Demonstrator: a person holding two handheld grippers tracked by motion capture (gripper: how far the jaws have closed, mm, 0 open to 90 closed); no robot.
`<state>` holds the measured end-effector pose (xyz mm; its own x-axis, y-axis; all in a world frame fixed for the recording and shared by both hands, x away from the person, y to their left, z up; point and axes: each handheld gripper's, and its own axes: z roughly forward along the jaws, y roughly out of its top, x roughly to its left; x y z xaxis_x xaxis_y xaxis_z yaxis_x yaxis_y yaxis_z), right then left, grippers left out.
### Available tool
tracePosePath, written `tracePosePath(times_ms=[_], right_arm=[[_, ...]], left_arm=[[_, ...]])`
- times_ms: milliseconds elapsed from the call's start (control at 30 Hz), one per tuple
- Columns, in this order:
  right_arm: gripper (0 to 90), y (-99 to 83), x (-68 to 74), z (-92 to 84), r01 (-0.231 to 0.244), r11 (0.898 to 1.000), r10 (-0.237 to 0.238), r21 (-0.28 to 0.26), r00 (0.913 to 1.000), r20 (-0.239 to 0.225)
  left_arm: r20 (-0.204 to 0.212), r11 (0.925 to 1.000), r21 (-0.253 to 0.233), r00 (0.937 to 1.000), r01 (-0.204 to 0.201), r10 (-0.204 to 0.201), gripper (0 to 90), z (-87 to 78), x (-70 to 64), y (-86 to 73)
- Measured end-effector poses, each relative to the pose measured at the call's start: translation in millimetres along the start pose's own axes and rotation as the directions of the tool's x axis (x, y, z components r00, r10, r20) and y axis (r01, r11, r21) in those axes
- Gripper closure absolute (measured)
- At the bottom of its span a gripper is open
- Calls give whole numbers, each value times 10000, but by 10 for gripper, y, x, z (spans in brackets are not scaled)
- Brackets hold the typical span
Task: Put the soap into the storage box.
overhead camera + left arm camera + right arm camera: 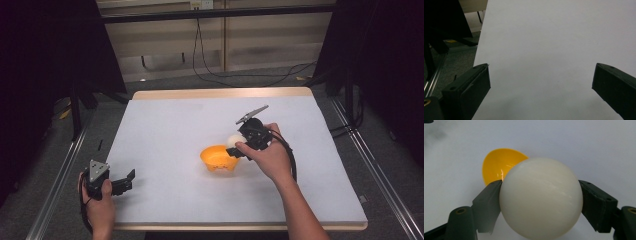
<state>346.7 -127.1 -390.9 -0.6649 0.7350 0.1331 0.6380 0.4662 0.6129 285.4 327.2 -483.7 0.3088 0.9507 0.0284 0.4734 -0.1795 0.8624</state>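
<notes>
A white-covered worktop (165, 130) seen from above, with an orange bowl (219, 159) standing near its middle as the landmark.

The right hand-held gripper (234, 146) sits at the bowl's far right rim, gripped by a hand (270, 157) whose forearm comes up from the near edge of the worktop. Its two black jaws are clamped on a white ball (233, 140), one pad pressing each side, so the ball sits squarely between the fingertips. In the high view the ball hangs just above and behind the bowl's right edge. In the right gripper view the white ball (541, 198) is large and close, with the yellow-orange inside of the bowl (499, 167) visible past it on the upper left, the bowl open and facing up.

The left hand-held gripper (127, 180) rests well away from the bowl, at the near left corner of the worktop, held by the other hand (100, 202). In the left gripper view its jaws stand wide apart with nothing between them, just bare white surface (549, 50).
</notes>
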Motion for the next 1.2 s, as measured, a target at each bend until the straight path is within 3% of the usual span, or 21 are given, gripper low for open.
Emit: tracePosePath(times_ms=[533,833,1000,1200], right_arm=[[236,93,144,244,110,9984,-104,549,9999,-107],[236,131,218,362,-243,9973,238,697,9997,84],[235,141,276,401,-428,9951,376,893,9975,596],[234,135,279,425,-590,9948,537,826,9964,650]], left_arm=[[-12,10000,1,10000,-5,5,15,0,-1,0],[-22,10000,6,10000,-52,52,16,1,-7,0],[-29,10000,6,10000,-56,56,16,0,-6,0],[-16,10000,4,10000,-42,42,16,0,-6,0]])
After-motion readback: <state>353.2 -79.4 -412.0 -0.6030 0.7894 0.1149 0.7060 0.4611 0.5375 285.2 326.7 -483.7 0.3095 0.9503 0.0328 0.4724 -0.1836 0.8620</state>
